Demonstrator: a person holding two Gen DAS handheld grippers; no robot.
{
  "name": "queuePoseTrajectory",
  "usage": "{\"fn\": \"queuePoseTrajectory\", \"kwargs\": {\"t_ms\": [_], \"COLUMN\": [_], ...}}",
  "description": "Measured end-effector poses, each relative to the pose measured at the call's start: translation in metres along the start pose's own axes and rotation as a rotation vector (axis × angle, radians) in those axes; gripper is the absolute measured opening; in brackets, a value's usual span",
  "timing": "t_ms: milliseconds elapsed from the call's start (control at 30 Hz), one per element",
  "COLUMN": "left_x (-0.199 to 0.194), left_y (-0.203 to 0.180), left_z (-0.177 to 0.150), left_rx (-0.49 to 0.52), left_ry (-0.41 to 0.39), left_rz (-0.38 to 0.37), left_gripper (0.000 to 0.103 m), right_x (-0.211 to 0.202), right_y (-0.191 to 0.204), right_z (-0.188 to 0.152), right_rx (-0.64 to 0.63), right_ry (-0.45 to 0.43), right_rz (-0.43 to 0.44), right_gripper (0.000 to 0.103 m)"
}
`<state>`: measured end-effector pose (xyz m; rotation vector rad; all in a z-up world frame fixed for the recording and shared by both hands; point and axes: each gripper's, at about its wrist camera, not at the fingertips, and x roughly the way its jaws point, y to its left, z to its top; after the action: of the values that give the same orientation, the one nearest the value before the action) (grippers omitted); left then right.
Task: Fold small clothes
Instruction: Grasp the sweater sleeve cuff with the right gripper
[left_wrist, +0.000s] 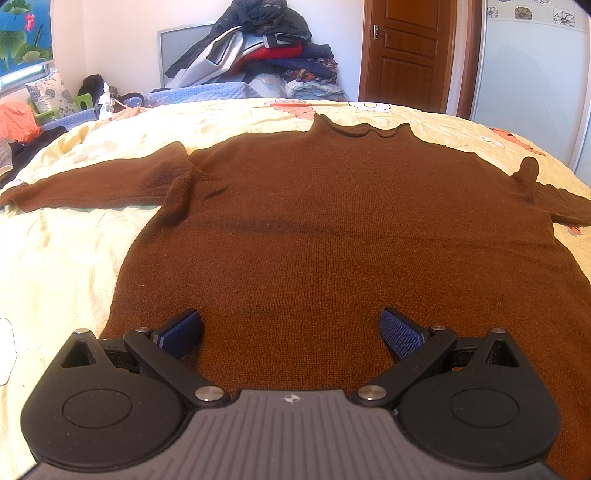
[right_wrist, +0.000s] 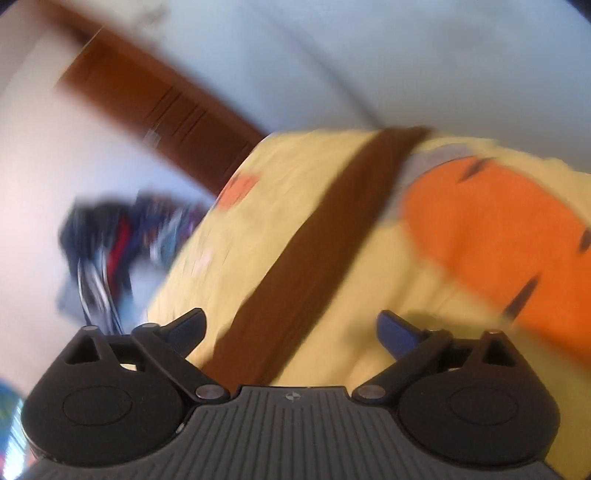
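Left gripper (left_wrist: 291, 334) spread wide above the hem, holding nothing, right gripper (right_wrist: 291, 332) also agape – view blurred – over one sleeve (right_wrist: 314, 240), brown sweater (left_wrist: 332, 221) flat on the yellow bedspread (left_wrist: 55, 258), clothes pile (left_wrist: 266, 48) beyond

We have two fisheye views, each looking forward from just behind its own claw. The left claw (left_wrist: 291, 334) camera sits low and close over the hem of the brown sweater (left_wrist: 332, 221), tilted downward and facing up the bed (left_wrist: 55, 266) toward the far wall, the clothes pile (left_wrist: 258, 48) and the wooden door (left_wrist: 406, 51). The right claw (right_wrist: 290, 332) camera view is blurred and rolled, so the bed (right_wrist: 258, 206) runs slantwise; it hangs near one sweater sleeve (right_wrist: 314, 240). Both views share the sweater, the yellow bedspread, the door (right_wrist: 166, 107) and the clothes pile (right_wrist: 110, 236).
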<state>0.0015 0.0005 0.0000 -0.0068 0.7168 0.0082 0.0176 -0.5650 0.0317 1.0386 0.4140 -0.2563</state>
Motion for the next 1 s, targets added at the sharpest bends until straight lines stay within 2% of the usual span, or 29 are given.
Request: {"fn": "queuePoseTrajectory", "kwargs": {"t_ms": [133, 233, 333, 500, 567, 600, 633, 667, 733, 800, 933, 1000], "left_x": [0.000, 0.000, 0.000, -0.001, -0.001, -0.001, -0.001, -0.001, -0.001, -0.001, -0.001, 0.000], "left_y": [0.000, 0.000, 0.001, 0.001, 0.001, 0.002, 0.001, 0.001, 0.002, 0.002, 0.002, 0.001], "left_z": [0.000, 0.000, 0.000, 0.000, 0.000, 0.000, 0.000, 0.000, 0.000, 0.000, 0.000, 0.000], "left_rx": [0.000, 0.000, -0.002, -0.002, -0.002, -0.002, -0.002, -0.002, -0.003, -0.003, -0.002, -0.002], "left_ry": [0.000, 0.000, 0.000, 0.000, 0.000, 0.000, 0.000, 0.000, 0.000, 0.000, 0.000, 0.000], "left_rz": [0.000, 0.000, 0.002, 0.002, 0.002, 0.001, 0.002, 0.002, 0.001, 0.002, 0.002, 0.002], "left_gripper": [0.103, 0.103, 0.103, 0.103, 0.103, 0.103, 0.103, 0.103, 0.103, 0.103, 0.103, 0.103], "right_x": [0.011, 0.025, 0.042, 0.061, 0.064, 0.065, 0.065, 0.063, 0.057, 0.048, 0.030, 0.020], "right_y": [-0.033, -0.047, -0.052, -0.053, -0.054, -0.055, -0.057, -0.054, -0.034, 0.002, 0.103, 0.156], "right_z": [0.029, 0.039, 0.058, 0.068, 0.067, 0.067, 0.068, 0.067, 0.062, 0.045, -0.024, -0.079], "right_rx": [0.082, 0.146, 0.191, 0.200, 0.198, 0.182, 0.167, 0.150, 0.076, -0.035, -0.312, -0.443], "right_ry": [-0.035, -0.036, -0.034, -0.039, -0.044, -0.046, -0.056, -0.067, -0.088, -0.087, -0.006, 0.059], "right_rz": [-0.017, 0.021, 0.035, 0.022, 0.010, -0.011, -0.024, -0.033, -0.040, 0.029, 0.242, 0.390], "right_gripper": [0.083, 0.076, 0.060, 0.036, 0.014, 0.010, 0.009, 0.013, 0.013, 0.013, 0.013, 0.013]}}
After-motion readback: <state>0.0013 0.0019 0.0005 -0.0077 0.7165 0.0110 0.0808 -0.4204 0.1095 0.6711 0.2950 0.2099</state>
